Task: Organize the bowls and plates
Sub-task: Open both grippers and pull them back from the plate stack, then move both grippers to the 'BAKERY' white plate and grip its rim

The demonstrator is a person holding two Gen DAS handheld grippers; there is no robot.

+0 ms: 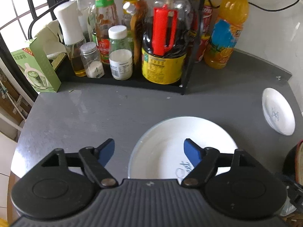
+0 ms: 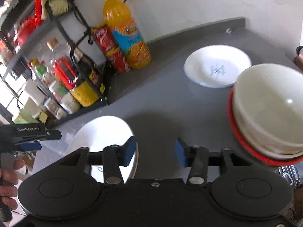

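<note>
Plates: two white ones lie apart on the grey tabletop, large plate near, small plate farther back, unstacked. Bowls appear nested, perhaps three; exact count uncertain. Left gripper spread, empty, above the large plate; right gripper parted, empty. Plate stacking remains.

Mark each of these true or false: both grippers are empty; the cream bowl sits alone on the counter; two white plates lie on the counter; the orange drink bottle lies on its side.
1. Left gripper and right gripper are empty: true.
2. The cream bowl sits alone: false, it is nested in a stack with a red bowl lowest.
3. The near plate and the far plate lie on the counter: true.
4. The orange drink bottle lies down: false, it stands upright.
</note>
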